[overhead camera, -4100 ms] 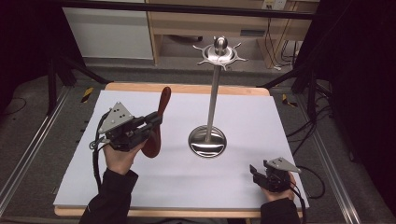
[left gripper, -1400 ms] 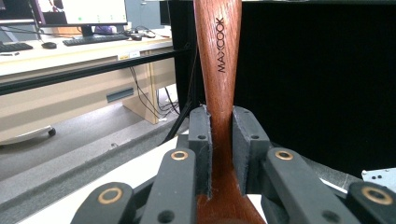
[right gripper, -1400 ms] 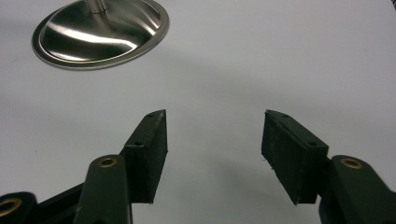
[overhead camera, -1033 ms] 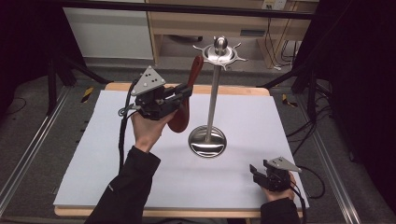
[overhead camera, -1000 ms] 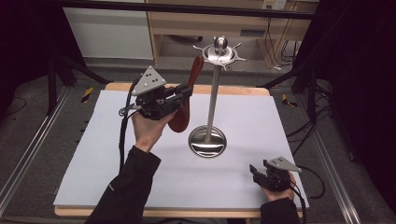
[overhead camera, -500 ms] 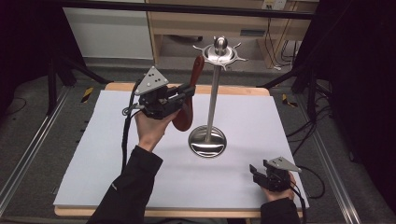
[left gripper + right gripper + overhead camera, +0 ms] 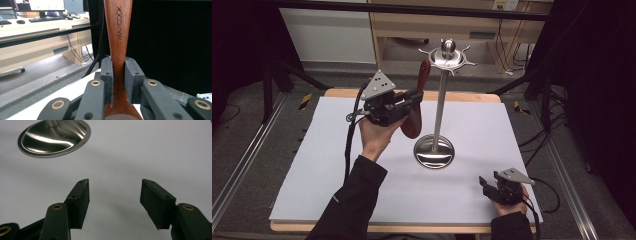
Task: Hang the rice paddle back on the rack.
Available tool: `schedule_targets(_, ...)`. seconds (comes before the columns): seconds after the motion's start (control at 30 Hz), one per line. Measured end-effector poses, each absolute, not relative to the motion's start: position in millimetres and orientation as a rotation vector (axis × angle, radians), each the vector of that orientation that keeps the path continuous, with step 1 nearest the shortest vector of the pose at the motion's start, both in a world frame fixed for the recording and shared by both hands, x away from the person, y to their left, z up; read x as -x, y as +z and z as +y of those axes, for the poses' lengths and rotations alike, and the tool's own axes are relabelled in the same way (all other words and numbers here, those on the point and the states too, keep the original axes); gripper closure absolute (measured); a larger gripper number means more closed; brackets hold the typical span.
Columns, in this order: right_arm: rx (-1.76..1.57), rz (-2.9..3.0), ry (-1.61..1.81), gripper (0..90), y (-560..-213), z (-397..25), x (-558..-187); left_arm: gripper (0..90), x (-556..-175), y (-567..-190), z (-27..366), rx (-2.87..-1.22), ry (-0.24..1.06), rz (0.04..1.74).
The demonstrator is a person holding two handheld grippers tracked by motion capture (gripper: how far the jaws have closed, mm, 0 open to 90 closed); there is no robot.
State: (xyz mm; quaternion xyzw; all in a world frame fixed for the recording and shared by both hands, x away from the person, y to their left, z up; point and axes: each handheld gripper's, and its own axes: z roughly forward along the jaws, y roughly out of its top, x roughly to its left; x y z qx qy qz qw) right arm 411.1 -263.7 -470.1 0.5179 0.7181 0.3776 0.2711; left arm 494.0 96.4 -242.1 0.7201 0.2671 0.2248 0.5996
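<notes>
Fingers (image 7: 108,75) of the left gripper (image 7: 409,102) are clamped on the narrow neck of one wooden spoon (image 7: 418,100), one black pad on each side of the handle. The left gripper view shows the word MAXCOOK running up the handle (image 7: 117,22) above the pads. From above, the spoon stands nearly upright in the air, handle toward 12 o'clock, bowl at 6 o'clock, above the white sheet (image 7: 312,165) that covers the bench. It hangs just beside the post of one steel stand (image 7: 434,150), at the stand's 9 o'clock; whether they touch I cannot tell. The stand has a round base on the sheet and a hooked crown with a ball on top (image 7: 447,49).

Two fingers of the right gripper (image 7: 488,186) stand wide apart and hold nothing, low over the sheet at the stand's 4 o'clock, well apart from it. The right gripper view has the stand's base (image 7: 53,137) at 11 o'clock.
</notes>
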Motion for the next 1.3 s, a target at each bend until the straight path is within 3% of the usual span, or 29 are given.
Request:
schedule_targets(0.8,-1.397,1.934,1.020,40.5,-469.9,-263.9,-411.1,71.1,-496.6,-245.9,90.4,-1.689,0.528,0.636)
schedule_targets(1.3,-1.400,1.931,1.016,39.5,-470.3,-263.4,-410.8,53.5,-483.5,-266.7,115.0,-1.759,0.554,0.603)
